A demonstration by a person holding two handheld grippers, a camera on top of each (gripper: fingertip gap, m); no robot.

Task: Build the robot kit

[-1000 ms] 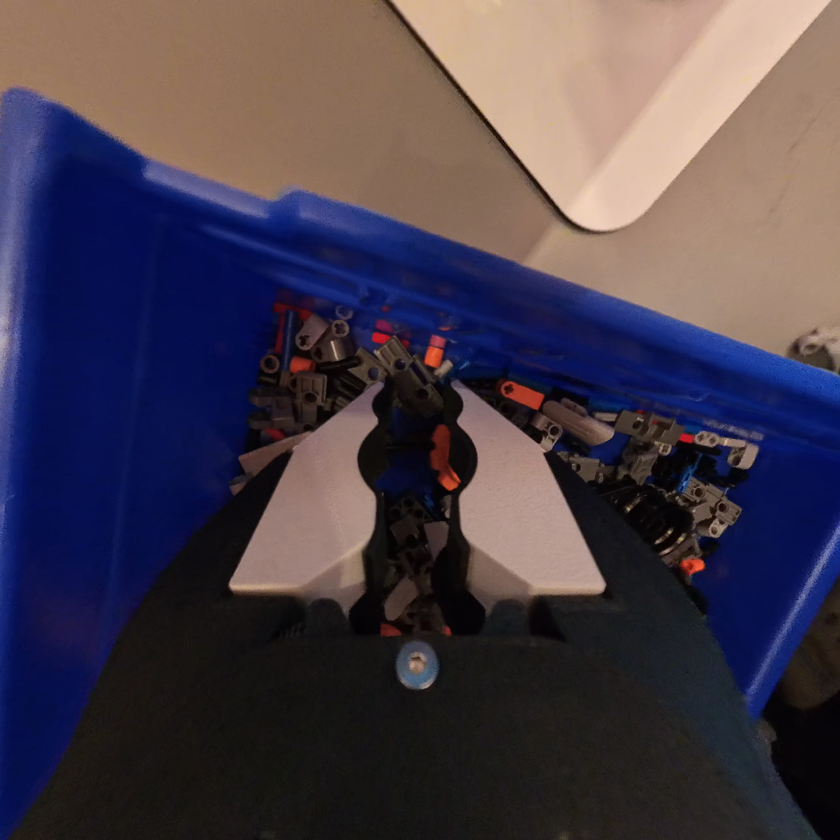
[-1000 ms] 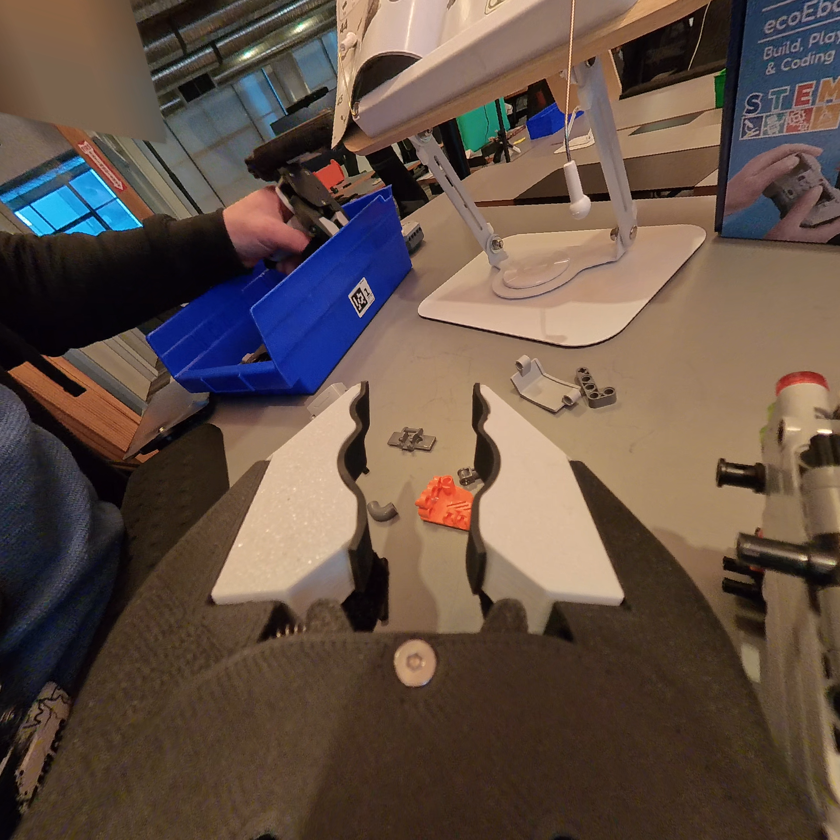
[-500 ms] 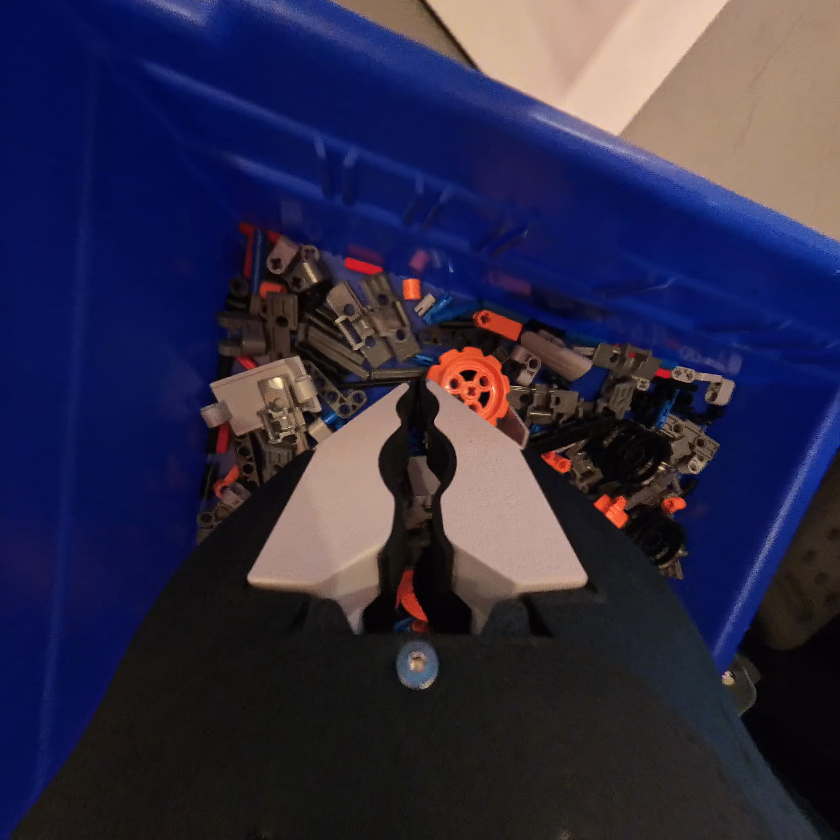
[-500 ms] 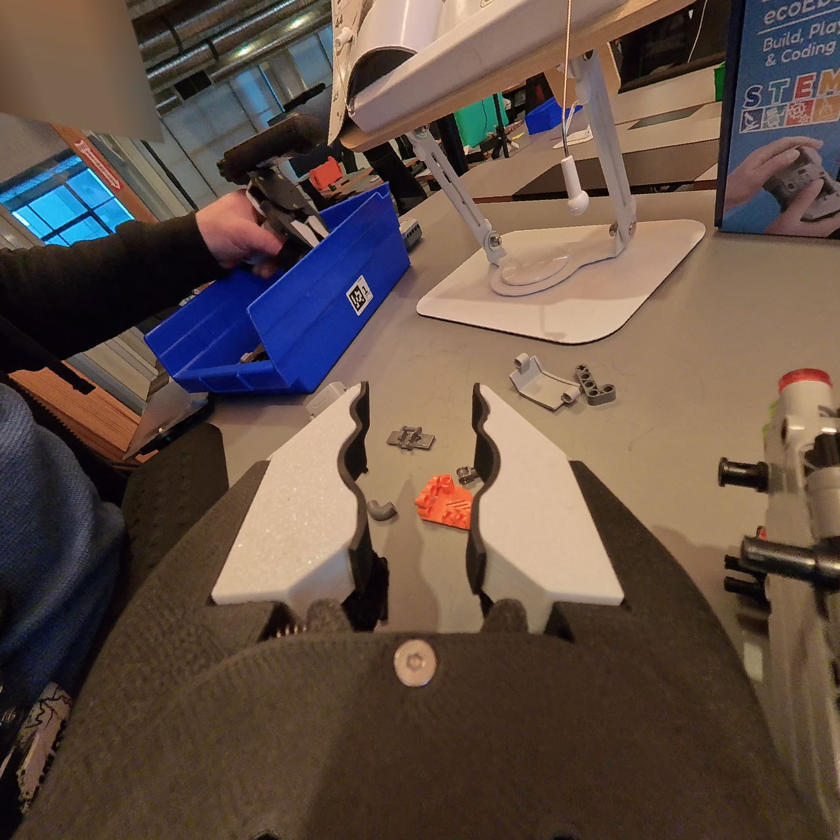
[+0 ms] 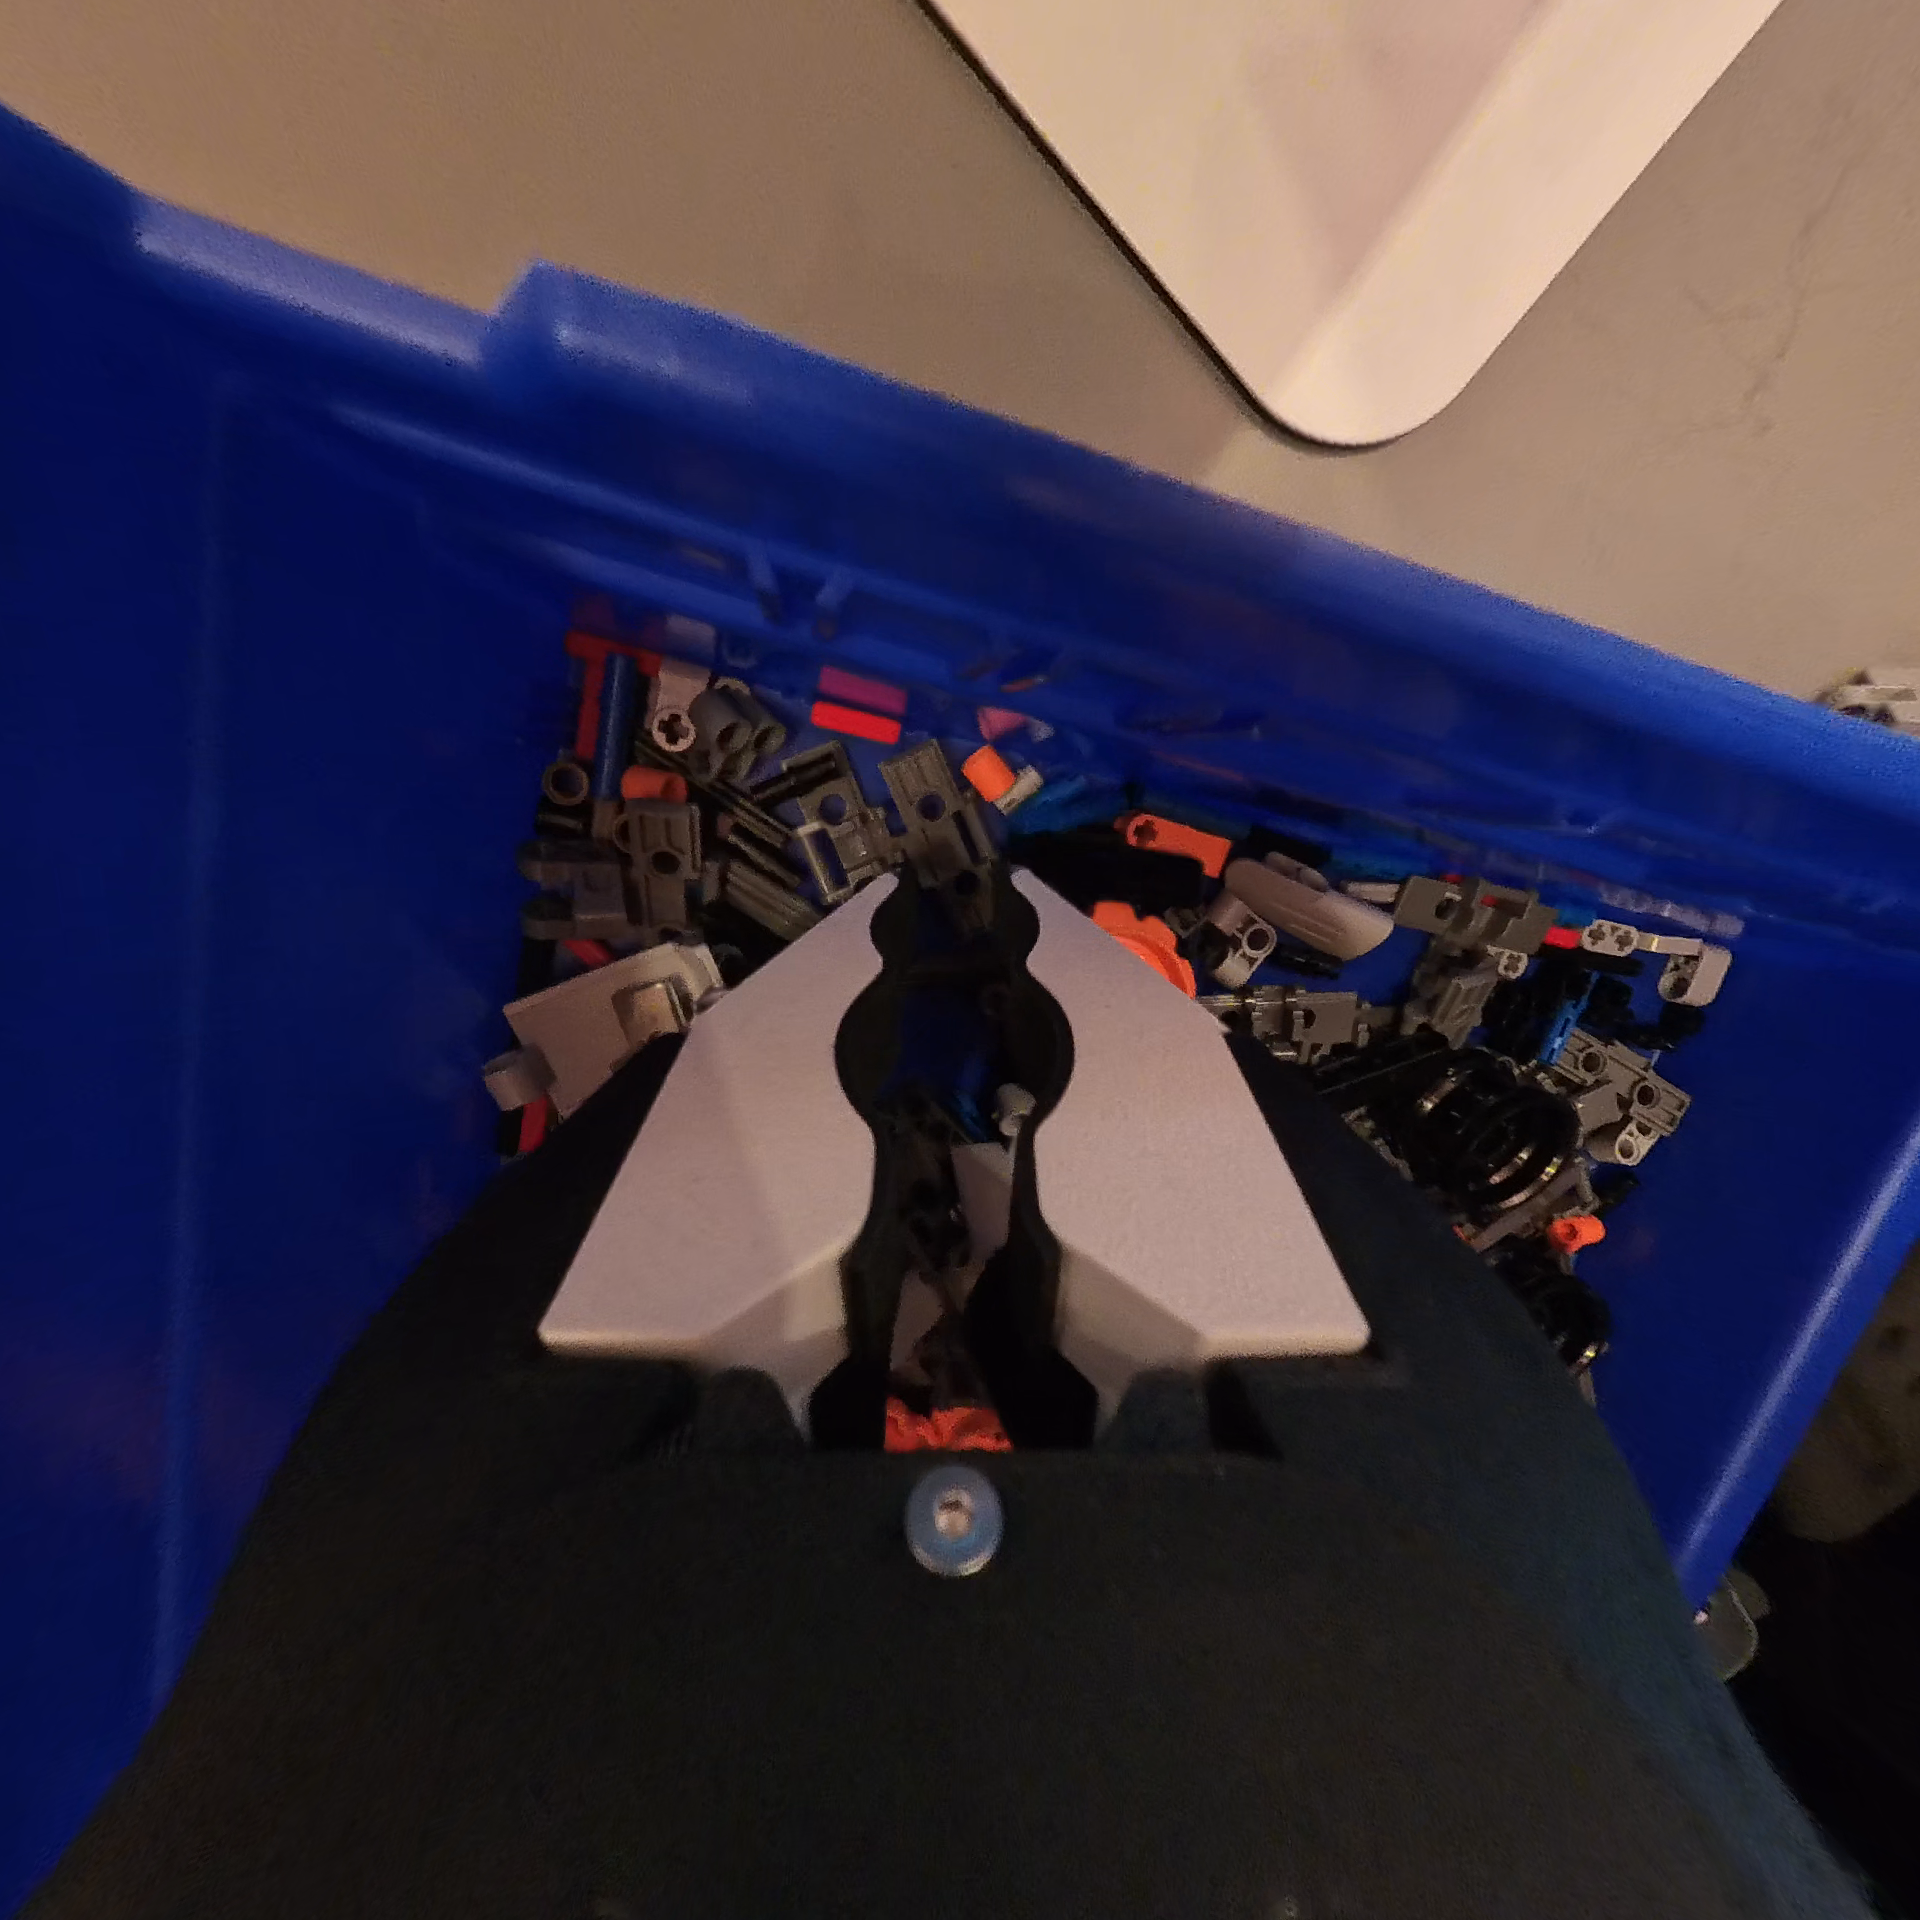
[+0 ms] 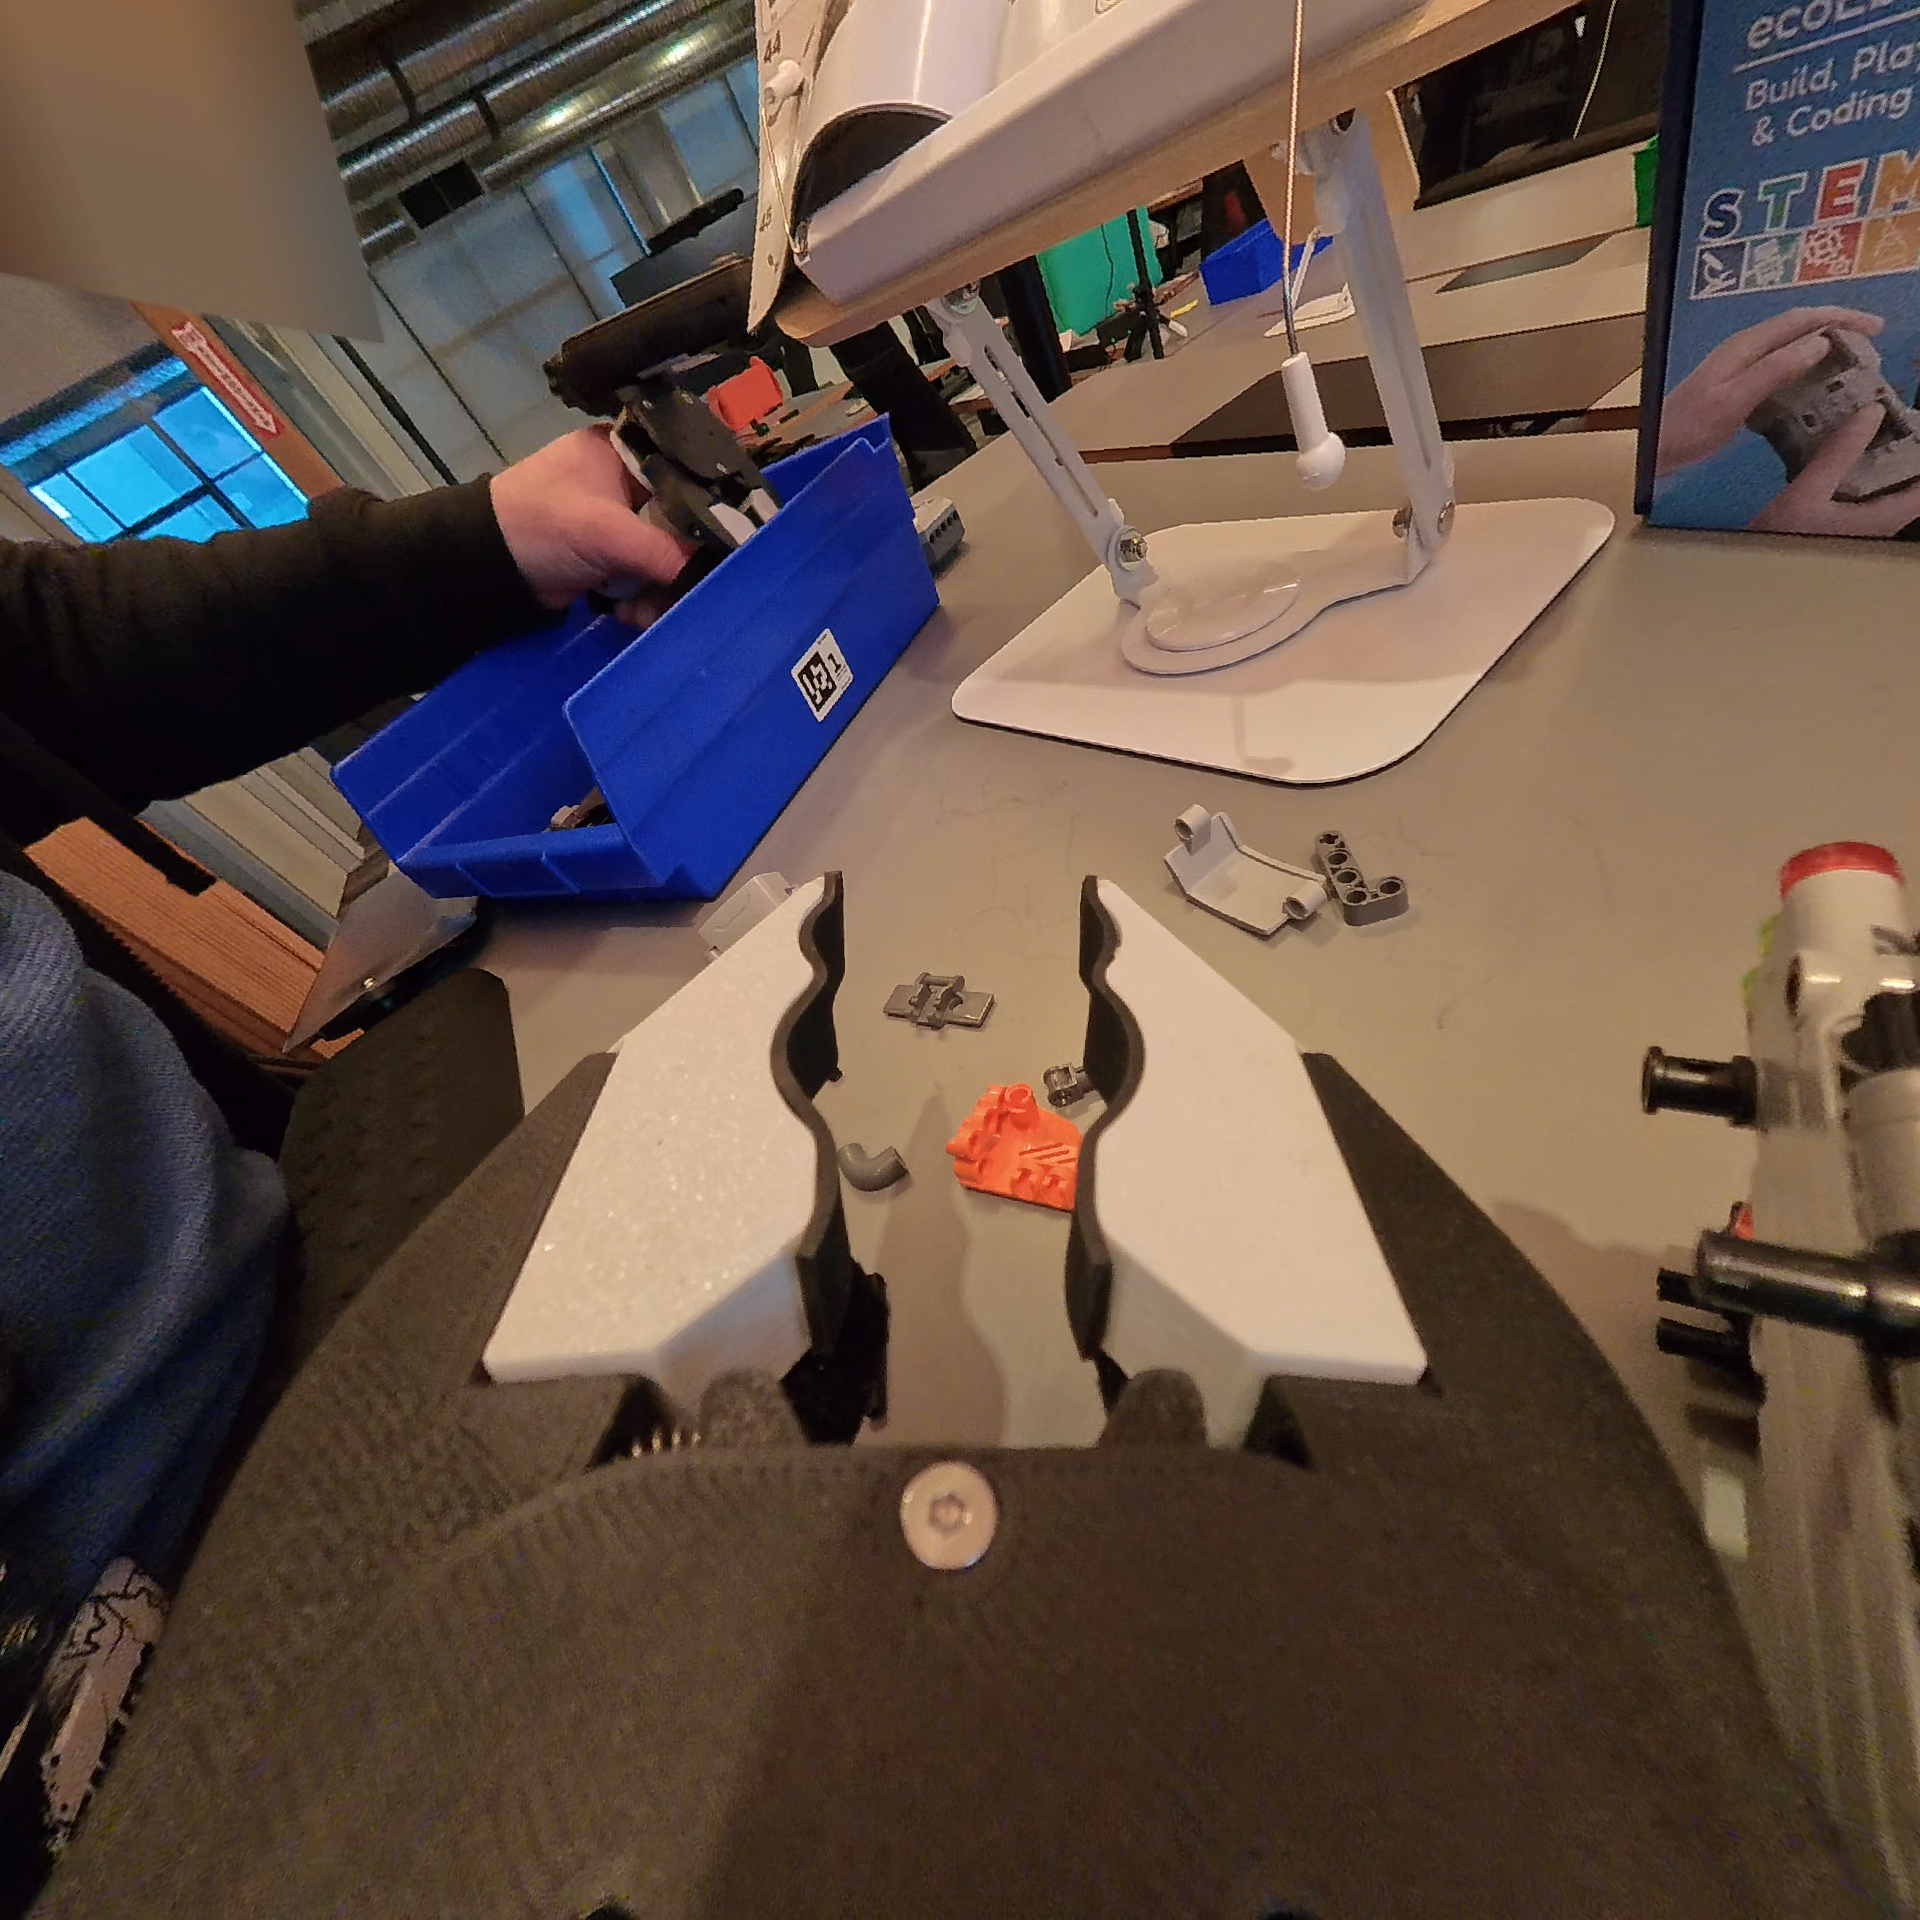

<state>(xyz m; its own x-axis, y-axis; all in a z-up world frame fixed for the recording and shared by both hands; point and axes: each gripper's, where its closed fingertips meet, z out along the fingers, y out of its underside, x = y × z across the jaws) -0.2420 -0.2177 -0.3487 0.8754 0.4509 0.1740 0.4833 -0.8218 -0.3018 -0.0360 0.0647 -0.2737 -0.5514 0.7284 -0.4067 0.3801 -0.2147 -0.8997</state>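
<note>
In the left wrist view my left gripper [image 5: 954, 876] is inside the blue bin [image 5: 312, 727], over a heap of small grey, black and orange building parts. Its fingertips are closed on the near end of a dark grey link piece [image 5: 935, 821], which still lies on the heap. An orange gear [image 5: 1143, 948] shows just right of the right finger. In the right wrist view my right gripper [image 6: 961, 888] is open and empty, low over the grey table [image 6: 1558, 987]. An orange piece [image 6: 1013, 1148], a grey elbow [image 6: 871, 1164] and a small dark connector [image 6: 1065, 1083] lie loose between its fingers.
A grey link [image 6: 938, 1003], a light grey panel [image 6: 1236, 873] and a dark L-beam [image 6: 1356, 894] lie ahead on the table. The blue bin [image 6: 727, 675] is at the left, with a hand holding the left gripper [image 6: 717, 509]. A white stand base [image 6: 1299, 665], a blue box [image 6: 1787, 260] and a partly built model [image 6: 1849, 1091] are nearby.
Half a second ago the left pads met on nothing above the heap. They have since parted, moved forward and closed round the link piece's end. The right gripper has not moved.
</note>
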